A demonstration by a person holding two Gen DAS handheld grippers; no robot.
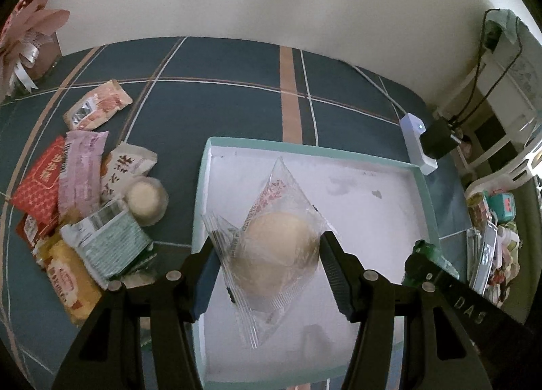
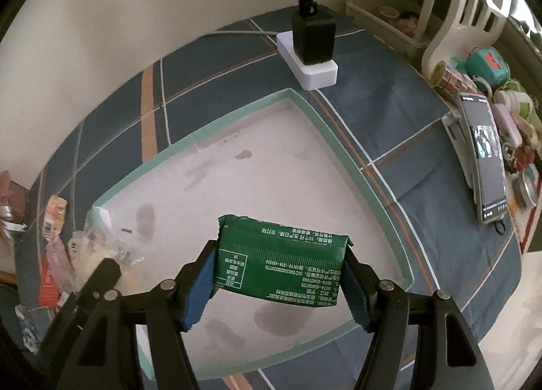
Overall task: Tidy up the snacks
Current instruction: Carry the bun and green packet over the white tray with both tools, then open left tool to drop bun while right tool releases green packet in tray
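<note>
The left tool (image 1: pixel 267 254) is clamped on the clear-wrapped bun (image 1: pixel 281 247), held above the tray (image 1: pixel 425 193) floor. The right tool (image 2: pixel 281 274) is clamped on the green packet (image 2: pixel 281 264), long axis spanning its pads, over the tray's near half.

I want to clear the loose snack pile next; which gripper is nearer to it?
Left. The left gripper holds a bun over the tray's edge beside the snack pile; the right gripper, holding a green packet, is farther across the tray.

One box (image 1: pixel 427 197); two round buns (image 1: pixel 281 247); one phone (image 2: pixel 487 156).
</note>
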